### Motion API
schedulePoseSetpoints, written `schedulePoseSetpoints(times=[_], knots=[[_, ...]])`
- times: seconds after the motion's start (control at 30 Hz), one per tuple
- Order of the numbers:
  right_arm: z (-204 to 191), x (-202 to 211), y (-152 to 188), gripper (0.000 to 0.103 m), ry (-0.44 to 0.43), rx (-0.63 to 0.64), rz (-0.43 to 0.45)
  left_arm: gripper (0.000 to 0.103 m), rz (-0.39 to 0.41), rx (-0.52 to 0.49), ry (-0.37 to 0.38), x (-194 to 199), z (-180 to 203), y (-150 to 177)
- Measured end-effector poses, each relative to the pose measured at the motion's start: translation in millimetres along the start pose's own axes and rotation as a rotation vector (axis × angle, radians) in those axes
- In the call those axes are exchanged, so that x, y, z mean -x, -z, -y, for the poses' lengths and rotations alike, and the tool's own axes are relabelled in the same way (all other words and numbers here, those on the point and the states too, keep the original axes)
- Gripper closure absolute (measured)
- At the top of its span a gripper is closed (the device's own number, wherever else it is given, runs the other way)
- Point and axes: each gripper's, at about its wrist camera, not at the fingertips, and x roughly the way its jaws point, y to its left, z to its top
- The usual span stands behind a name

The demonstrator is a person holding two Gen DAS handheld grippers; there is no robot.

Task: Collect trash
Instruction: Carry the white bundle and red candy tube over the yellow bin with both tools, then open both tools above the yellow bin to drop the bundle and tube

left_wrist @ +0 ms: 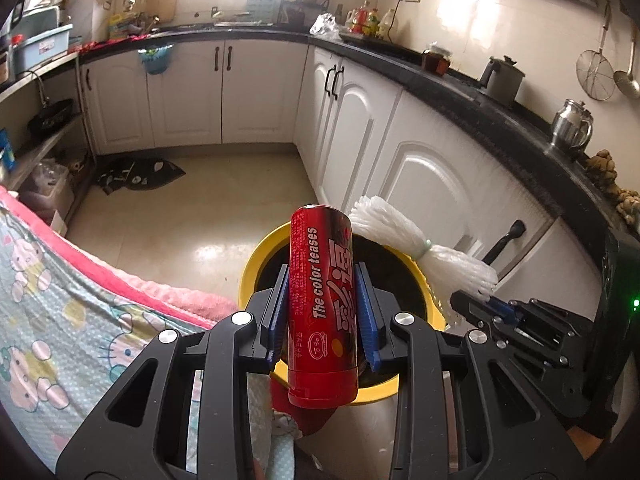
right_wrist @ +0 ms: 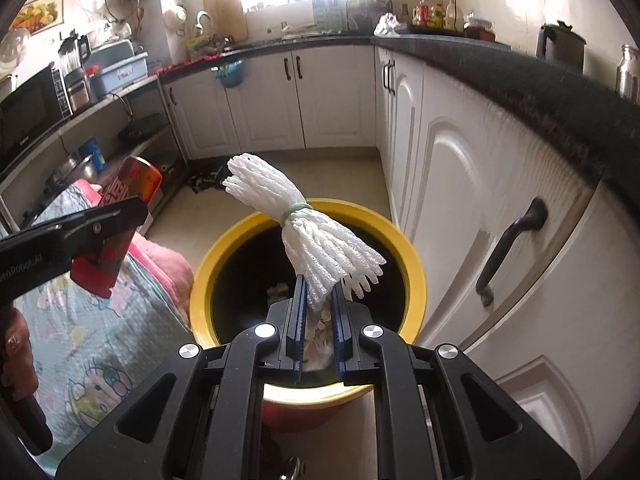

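Hovering over the yellow bin (right_wrist: 416, 276)
Left gripper (left_wrist: 321, 308) clamps red can (left_wrist: 320, 304); right gripper (right_wrist: 319, 312) pinches white foam netting (right_wrist: 316, 232).

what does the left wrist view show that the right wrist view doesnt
Only the left wrist view: the red tube's label, "The color teases", and a hanging strainer on the wall.
Only the right wrist view: a microwave and a fruit picture.
Both: the yellow-rimmed bin, the white foam netting, and each claw shut on its item.
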Motion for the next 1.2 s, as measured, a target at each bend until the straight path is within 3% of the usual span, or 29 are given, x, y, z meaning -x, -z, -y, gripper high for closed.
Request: schedulePoseSetpoints(times=[0.53, 1.03, 1.2], knots=[[-0.8, -52.5, 27.3, 0.091, -0.054, -0.047, -0.143, 0.079, -0.113, 0.024, 0.023, -57.1, -8.6, 10.0], [7.3, -67.2, 35.4, 0.088, -0.069, -0.098, -0.18, 0.078, -0.196, 0.041, 0.036, -96.4, -11.5, 8.0], [10.3, -67.2, 35.1, 0.08, -0.065, -0.1, -0.182, 0.075, -0.187, 0.059, 0.037, -95.9, -13.6, 6.3]])
